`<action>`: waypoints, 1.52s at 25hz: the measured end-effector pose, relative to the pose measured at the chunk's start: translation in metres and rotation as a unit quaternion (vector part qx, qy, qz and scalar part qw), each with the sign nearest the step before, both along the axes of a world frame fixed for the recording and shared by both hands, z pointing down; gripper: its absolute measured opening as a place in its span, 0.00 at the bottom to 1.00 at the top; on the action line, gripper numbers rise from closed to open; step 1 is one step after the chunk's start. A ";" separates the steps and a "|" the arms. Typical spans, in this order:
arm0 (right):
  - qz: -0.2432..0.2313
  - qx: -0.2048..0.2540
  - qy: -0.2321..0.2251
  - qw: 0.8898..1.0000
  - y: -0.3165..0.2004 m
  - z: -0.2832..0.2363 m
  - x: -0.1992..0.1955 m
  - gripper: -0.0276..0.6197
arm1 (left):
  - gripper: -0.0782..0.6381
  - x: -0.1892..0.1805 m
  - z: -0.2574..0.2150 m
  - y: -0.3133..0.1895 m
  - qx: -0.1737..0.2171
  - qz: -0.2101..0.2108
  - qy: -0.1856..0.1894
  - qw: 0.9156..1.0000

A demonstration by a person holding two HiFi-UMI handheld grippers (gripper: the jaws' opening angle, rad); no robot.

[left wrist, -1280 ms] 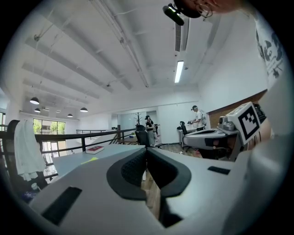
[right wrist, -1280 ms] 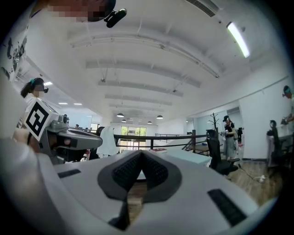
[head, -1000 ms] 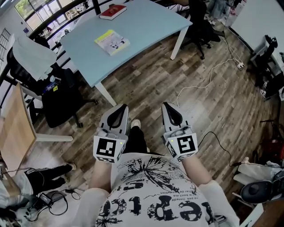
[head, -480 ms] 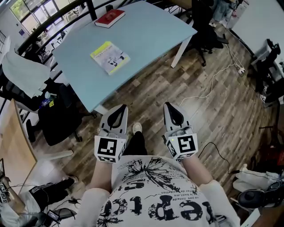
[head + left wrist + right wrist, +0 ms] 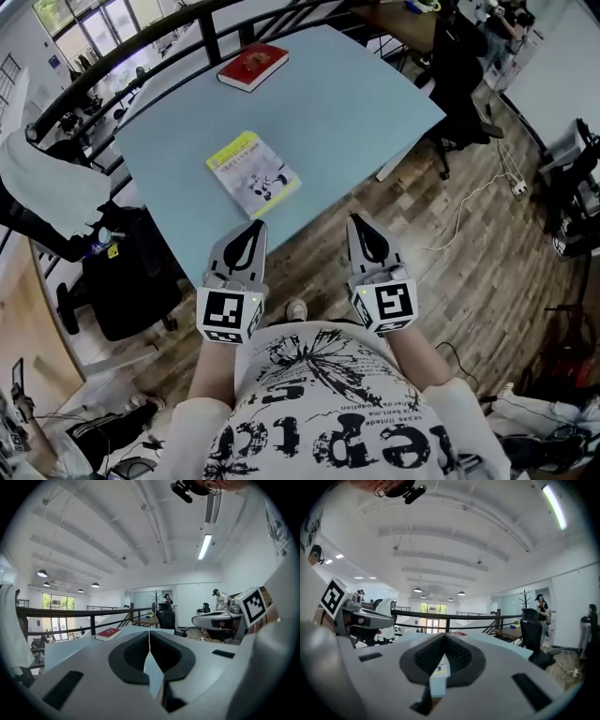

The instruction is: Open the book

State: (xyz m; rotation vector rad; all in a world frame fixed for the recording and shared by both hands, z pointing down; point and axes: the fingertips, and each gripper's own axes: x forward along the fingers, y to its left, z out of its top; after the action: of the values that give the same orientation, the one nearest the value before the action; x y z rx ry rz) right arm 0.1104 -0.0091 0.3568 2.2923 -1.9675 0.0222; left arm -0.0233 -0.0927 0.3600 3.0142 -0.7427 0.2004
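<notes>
A closed yellow-and-white book (image 5: 253, 175) lies near the front edge of the light blue table (image 5: 366, 112). A closed red book (image 5: 253, 67) lies at the table's far edge and also shows in the left gripper view as the red book (image 5: 108, 633). My left gripper (image 5: 257, 226) is shut and empty, its tip just short of the table edge, below the yellow book. My right gripper (image 5: 357, 219) is shut and empty, level with it to the right. The left gripper (image 5: 149, 633) and right gripper (image 5: 444, 634) point level across the tabletop.
A black office chair draped with a white garment (image 5: 52, 183) stands left of the table. Another black chair (image 5: 461, 70) is at the right. A black railing (image 5: 141, 52) runs behind the table. Cables (image 5: 487, 183) trail over the wooden floor. A person (image 5: 218, 599) stands far off.
The table and both books have come much nearer in the head view as I moved toward them. Both grippers stay shut, side by side, now at the table's front edge.
</notes>
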 end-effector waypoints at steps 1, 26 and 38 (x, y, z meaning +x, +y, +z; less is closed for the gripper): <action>-0.006 -0.002 -0.001 1.000 -0.013 0.001 0.002 0.06 | 0.14 0.001 0.002 -0.012 -0.003 -0.006 -0.001 1.000; -0.311 -0.061 -0.006 0.948 -0.244 0.046 0.056 0.06 | 0.14 0.034 0.052 -0.138 -0.048 -0.292 -0.034 0.955; -0.402 -0.115 -0.009 0.908 -0.269 0.096 0.091 0.06 | 0.14 0.110 0.145 -0.141 -0.154 -0.312 -0.097 0.932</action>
State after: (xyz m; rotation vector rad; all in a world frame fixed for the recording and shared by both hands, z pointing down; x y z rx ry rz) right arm 0.2010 -0.2778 0.4532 1.2135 -2.5859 0.1840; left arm 0.0872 -0.2342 0.5047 2.3423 -1.4759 0.5323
